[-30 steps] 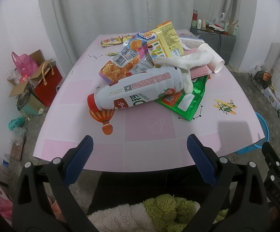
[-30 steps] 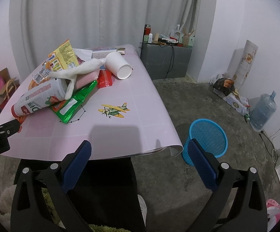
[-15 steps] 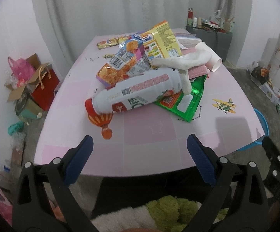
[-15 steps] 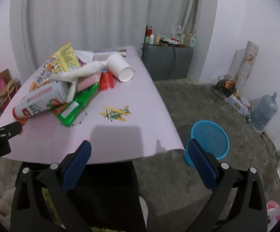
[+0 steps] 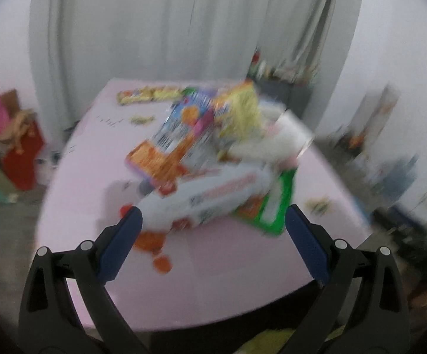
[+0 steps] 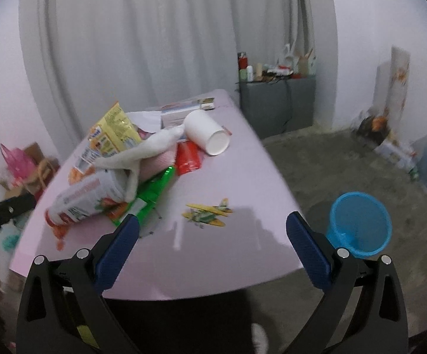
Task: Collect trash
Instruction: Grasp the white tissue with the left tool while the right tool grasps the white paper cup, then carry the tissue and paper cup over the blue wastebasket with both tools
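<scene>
Two hand-held grippers are in view, and you hold nothing in either. Your left gripper (image 5: 213,221) has its blue-padded fingers (image 5: 119,242) spread wide above the near part of the pink table (image 5: 95,159); that view is heavily motion-blurred, so fine detail cannot be read. Your right gripper (image 6: 212,227) is likewise spread wide, with the near edge of the table below it.

The trash lies in one heap on the left-centre of the table:
- A white plastic bottle with a red cap (image 6: 86,200) lies on its side at the near edge of the heap.
- A limp white cloth (image 6: 142,150) is draped over the bottle's far end.
- A shiny green foil wrapper (image 6: 151,194) lies flat, partly under the bottle.
- A yellow snack bag (image 6: 114,131) stands tilted at the back of the heap.
- A red packet (image 6: 187,159) lies flat beside the green wrapper.
- A white paper cup (image 6: 206,132) lies on its side, its mouth facing the near right.
- An orange-and-blue snack bag (image 5: 172,144) rests on top of the heap, behind the bottle.

A round blue mesh waste basket (image 6: 359,230) stands on the grey floor, to the right of the table and well apart from the heap. A printed aeroplane motif (image 6: 207,214) marks the tabletop between your right gripper's fingers and the heap.
</scene>
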